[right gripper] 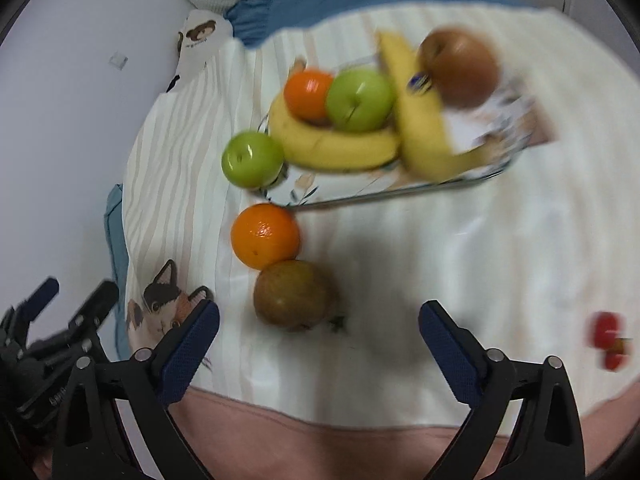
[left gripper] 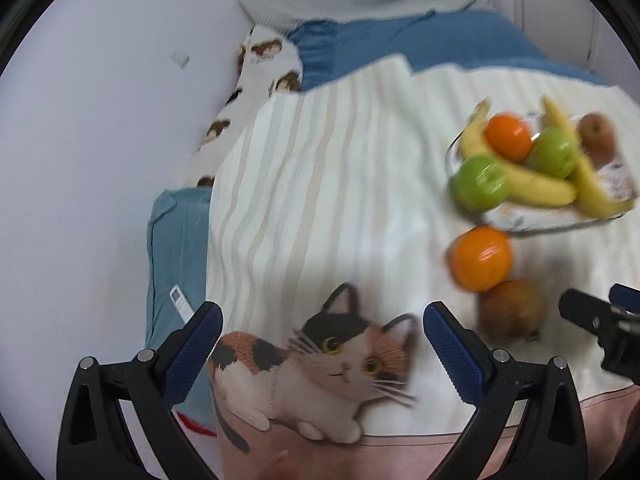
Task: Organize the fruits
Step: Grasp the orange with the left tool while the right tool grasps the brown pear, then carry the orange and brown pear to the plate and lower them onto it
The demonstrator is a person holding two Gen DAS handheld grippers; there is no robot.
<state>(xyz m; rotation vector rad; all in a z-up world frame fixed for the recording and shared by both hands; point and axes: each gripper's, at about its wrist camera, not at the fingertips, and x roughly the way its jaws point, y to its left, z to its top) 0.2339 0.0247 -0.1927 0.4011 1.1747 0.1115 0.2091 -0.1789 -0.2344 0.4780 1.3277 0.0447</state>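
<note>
A glass tray on the striped blanket holds bananas, an orange, two green apples and a brown pear. In front of the tray a loose orange touches a brown pear. My right gripper is open, just short of that pear. Over the cat picture, left of the fruit, my left gripper is open and empty.
Small red fruits lie at the blanket's right edge. A blue sheet and a bear-print pillow lie beyond the blanket, with a white wall on the left. A pink border runs along the near edge.
</note>
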